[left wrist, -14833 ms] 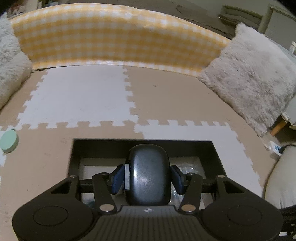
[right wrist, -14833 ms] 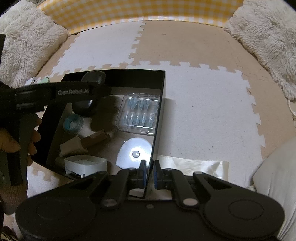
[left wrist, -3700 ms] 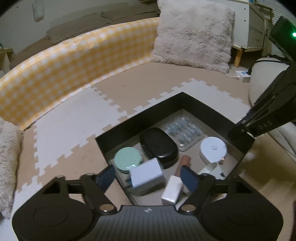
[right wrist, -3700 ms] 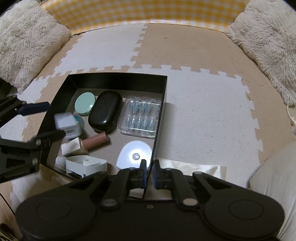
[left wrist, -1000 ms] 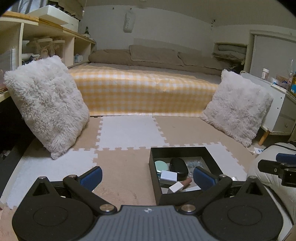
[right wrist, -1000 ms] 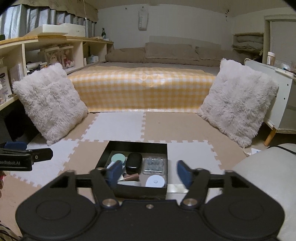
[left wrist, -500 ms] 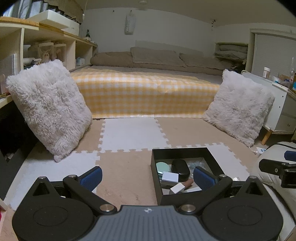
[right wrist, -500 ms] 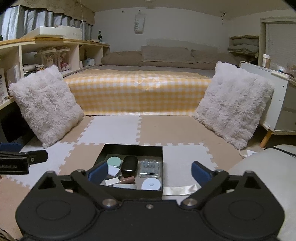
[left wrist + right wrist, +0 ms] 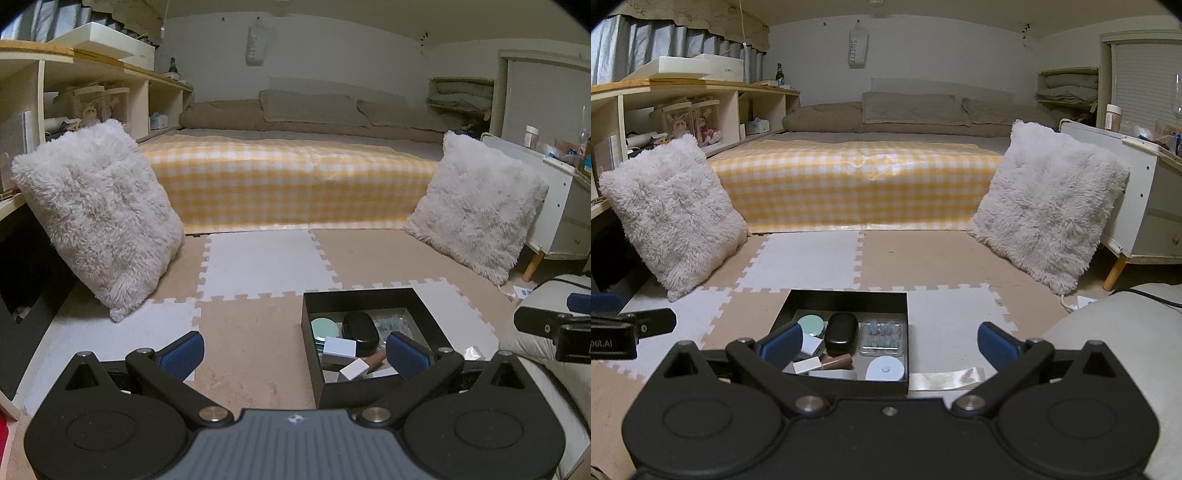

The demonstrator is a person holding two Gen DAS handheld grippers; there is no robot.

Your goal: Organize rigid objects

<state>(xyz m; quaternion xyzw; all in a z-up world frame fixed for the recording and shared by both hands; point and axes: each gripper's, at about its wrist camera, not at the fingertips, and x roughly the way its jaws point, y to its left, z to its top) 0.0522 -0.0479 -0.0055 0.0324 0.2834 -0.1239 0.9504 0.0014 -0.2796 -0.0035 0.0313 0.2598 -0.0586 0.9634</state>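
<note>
Box, black and open-topped, sits on the foam floor mat with everything already inside: a mint round tin at the back left, a black oval case beside it, a clear blister pack to the right, a white round puck at the front right, and a brown tube with small white boxes at the front left. A second ago the right gripper had its blue pads closer together; now they stand spread wide with nothing between them, well above the box. Left gripper is likewise spread and empty, as it was a second ago, the box showing by its right pad. Two fluffy cushions lean near a yellow checked bed behind.
</note>
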